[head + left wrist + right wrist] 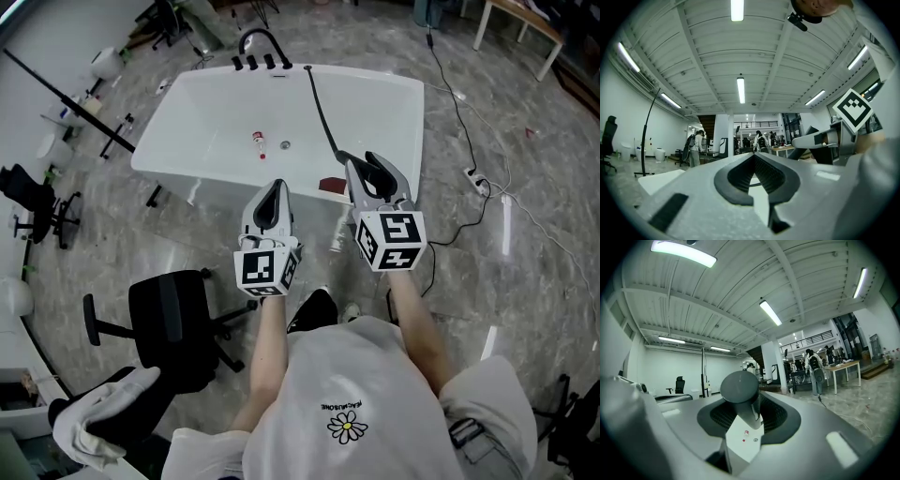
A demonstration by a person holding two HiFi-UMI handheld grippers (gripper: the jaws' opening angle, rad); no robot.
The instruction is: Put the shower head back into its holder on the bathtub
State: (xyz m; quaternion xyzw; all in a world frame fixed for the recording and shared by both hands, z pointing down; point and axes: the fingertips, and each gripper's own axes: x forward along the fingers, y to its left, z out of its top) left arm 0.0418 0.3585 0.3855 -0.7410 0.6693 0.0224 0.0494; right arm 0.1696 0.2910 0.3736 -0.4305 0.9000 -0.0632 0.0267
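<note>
gripping one shower head in right tongs; left tongs clenched, empty; one bathtub.

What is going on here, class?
A person stands at a white bathtub with a gripper in each hand. The right gripper grips the dark shower head; its hose runs to the fittings on the far rim. The left gripper is shut and empty. The shower head is not yet back there.

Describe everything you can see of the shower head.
The shower head is dark grey and matte, with a round face and a tapering handle. The right gripper holds it by the handle, roughly level, at the near rim of the white bathtub. Its dark hose runs to the far rim beside the faucet.
</note>
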